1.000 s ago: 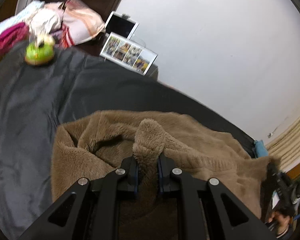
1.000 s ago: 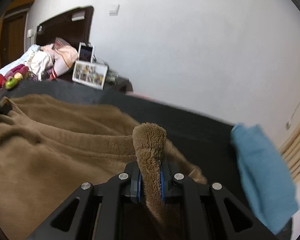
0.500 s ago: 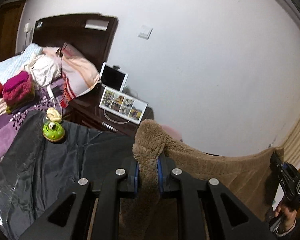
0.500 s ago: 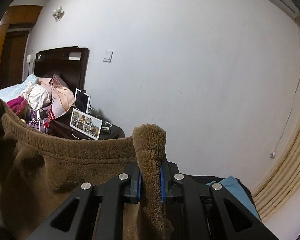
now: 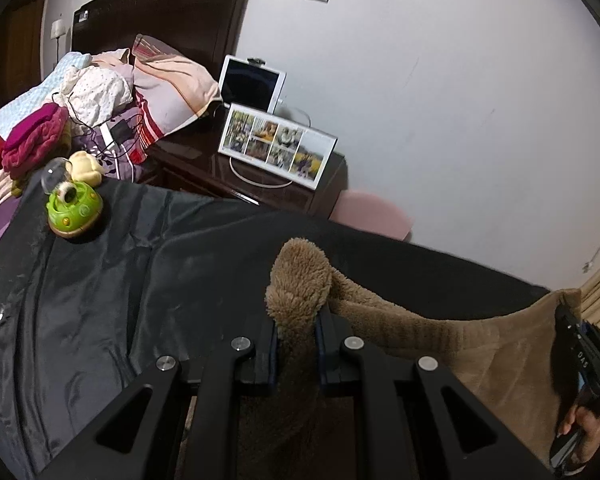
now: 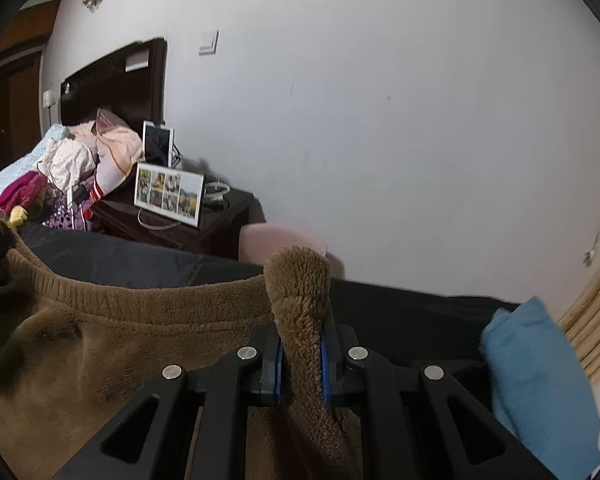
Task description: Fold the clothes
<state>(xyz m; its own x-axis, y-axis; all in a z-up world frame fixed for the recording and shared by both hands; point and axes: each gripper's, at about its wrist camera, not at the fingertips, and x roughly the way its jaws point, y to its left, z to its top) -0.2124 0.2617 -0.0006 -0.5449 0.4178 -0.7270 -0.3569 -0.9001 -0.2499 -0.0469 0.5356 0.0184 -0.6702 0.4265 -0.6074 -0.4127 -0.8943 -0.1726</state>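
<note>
A tuft of the brown fleece garment (image 5: 452, 340) is clamped between the closed jaws of the left gripper (image 5: 297, 344), and a second tuft of the same garment (image 6: 148, 320) is pinched in the shut jaws of the right gripper (image 6: 302, 354). Between the two grips the ribbed hem is stretched into a shallowly sagging line, so the long axis of the garment is run side to side, from one gripper to the other, with the body hung below it. The garment is held over the black sheet (image 5: 100, 300). Beyond the garment, toward the wall, a broad stretch of the sheet is left bare. A green toy (image 5: 74, 212) is seen at the sheet's far left edge, well apart from the garment, and a blue cloth (image 6: 540, 380) is seen at the sheet's right edge, near the right gripper.
</note>
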